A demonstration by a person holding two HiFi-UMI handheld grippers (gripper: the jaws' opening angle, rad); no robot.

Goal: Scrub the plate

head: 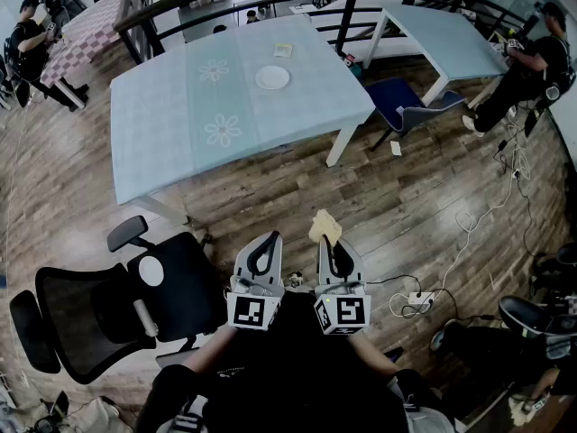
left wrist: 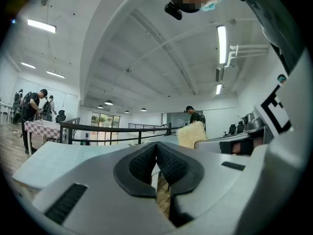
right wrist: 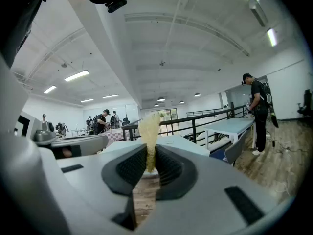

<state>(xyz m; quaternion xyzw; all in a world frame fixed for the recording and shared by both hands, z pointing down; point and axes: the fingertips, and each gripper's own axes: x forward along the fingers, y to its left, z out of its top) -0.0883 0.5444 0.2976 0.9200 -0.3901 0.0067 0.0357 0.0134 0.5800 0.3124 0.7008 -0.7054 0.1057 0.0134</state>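
A white plate (head: 272, 78) lies on the pale blue table (head: 180, 124), far ahead of both grippers. Held close to the person's body over the wooden floor, my right gripper (head: 328, 242) is shut on a yellow sponge cloth (head: 325, 227), which sticks up between its jaws (right wrist: 148, 136). My left gripper (head: 265, 245) beside it is shut with nothing in it; in its own view the black pads (left wrist: 145, 163) meet and the sponge cloth (left wrist: 191, 134) shows to the right.
A black office chair (head: 108, 305) stands at the left, close to the person. A blue chair (head: 407, 105) is by the table's right corner. A power strip (head: 416, 301) and cables lie on the floor at the right. People stand at both far sides.
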